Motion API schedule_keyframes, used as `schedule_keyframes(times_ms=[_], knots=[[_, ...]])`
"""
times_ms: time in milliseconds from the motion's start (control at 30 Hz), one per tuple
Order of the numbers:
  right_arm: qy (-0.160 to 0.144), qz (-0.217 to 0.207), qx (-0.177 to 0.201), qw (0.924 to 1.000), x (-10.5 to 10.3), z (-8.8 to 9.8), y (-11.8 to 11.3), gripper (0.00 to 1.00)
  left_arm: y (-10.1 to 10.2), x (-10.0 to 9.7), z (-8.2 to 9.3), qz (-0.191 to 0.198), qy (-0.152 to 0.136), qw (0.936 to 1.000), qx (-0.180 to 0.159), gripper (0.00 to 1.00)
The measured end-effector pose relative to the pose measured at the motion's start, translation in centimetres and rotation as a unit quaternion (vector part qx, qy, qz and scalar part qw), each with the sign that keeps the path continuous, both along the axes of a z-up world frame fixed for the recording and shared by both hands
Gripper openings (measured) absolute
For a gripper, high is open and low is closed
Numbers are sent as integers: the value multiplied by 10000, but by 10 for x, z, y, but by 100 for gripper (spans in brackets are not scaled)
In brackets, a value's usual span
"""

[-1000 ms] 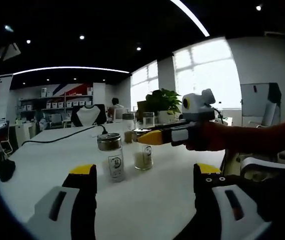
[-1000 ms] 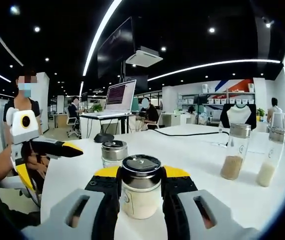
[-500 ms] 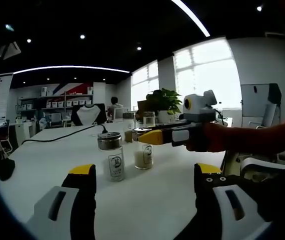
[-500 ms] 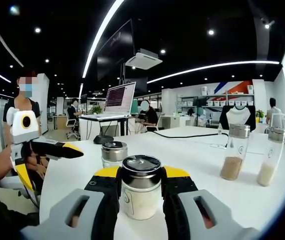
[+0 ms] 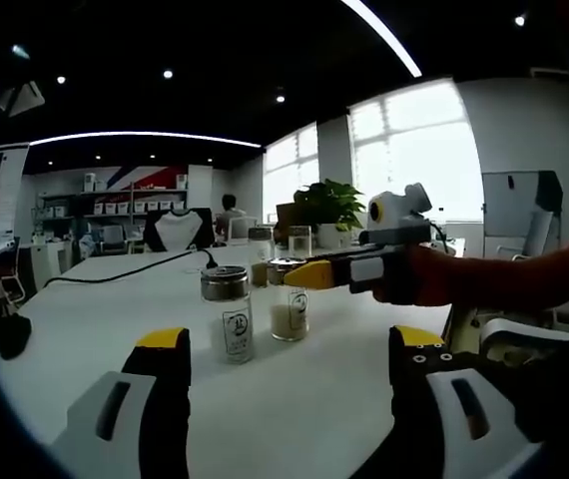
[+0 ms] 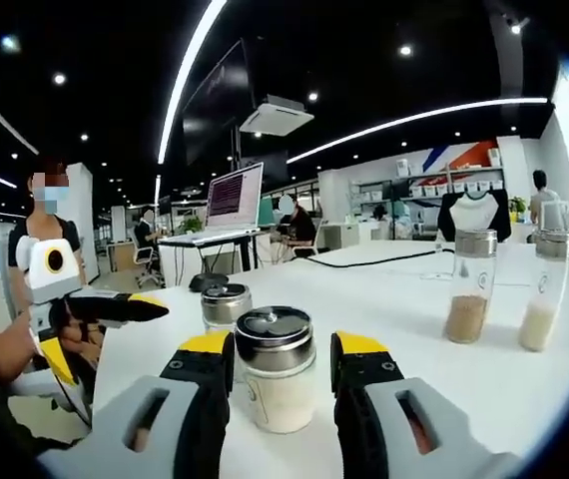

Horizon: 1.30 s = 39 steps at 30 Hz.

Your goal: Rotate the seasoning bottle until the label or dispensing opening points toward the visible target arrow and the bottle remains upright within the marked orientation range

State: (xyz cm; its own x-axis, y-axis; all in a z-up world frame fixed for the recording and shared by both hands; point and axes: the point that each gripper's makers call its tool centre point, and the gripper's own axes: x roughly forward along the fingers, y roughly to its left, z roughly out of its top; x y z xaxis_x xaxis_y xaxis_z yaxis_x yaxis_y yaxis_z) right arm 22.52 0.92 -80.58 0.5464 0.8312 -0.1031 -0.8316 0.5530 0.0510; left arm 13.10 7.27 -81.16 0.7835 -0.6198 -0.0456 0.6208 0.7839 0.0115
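Observation:
A short glass seasoning bottle (image 6: 275,369) with a metal shaker lid and pale powder stands upright on the white table (image 6: 434,369). My right gripper (image 6: 282,351) stands around it, open, with a small gap at the right jaw. In the left gripper view the same bottle (image 5: 287,305) sits under the yellow tip of the right gripper (image 5: 309,273). A second short bottle (image 5: 230,314) with a white label stands just left of it. My left gripper (image 5: 289,349) is open and holds nothing, well short of both bottles.
Two tall bottles (image 6: 467,284) (image 6: 542,289) stand farther back on the table. A black cable (image 5: 125,271) runs across its far side. The left gripper (image 6: 115,307) comes in from the left, held by a person's hand. A laptop (image 6: 233,198) and desks stand behind.
The right gripper's jaws have parted slightly, and a gap now shows beside the bottle they had clamped. Both views shifted a little. The left gripper stays open.

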Motion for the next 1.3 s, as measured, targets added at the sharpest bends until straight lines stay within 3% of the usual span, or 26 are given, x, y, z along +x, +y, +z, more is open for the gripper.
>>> schedule_keyframes(times_ms=[133, 200, 667, 933, 1000, 1067, 1233, 1300], knots=[[18, -8, -1, 10000, 0, -1, 0, 35, -1, -1, 1, -9, -16, 10000, 3, 86], [216, -2, 103, 9997, -1, -1, 1, 31, -2, -1, 1, -9, -20, 10000, 33, 86], [151, -409, 98, 9990, -1, -1, -2, 30, 0, -2, 1, 15, -6, 10000, 58, 85], [220, -375, 103, 9990, -4, -1, -1, 31, 2, -1, 2, 58, -32, 10000, 68, 85], [400, -244, 363, 9982, -6, 2, 1, 31, 1, -1, 3, 41, -44, 10000, 45, 85], [324, -270, 478, 9980, -6, 8, -2, 32, 1, -2, 3, 36, -53, 10000, 51, 85], [108, -219, 318, 9992, -9, 13, -1, 34, 0, -1, 1, 21, -20, 10000, 56, 86], [32, -152, -75, 9999, -11, 2, 3, 35, -1, -1, -1, -1, 0, 10000, 82, 86]])
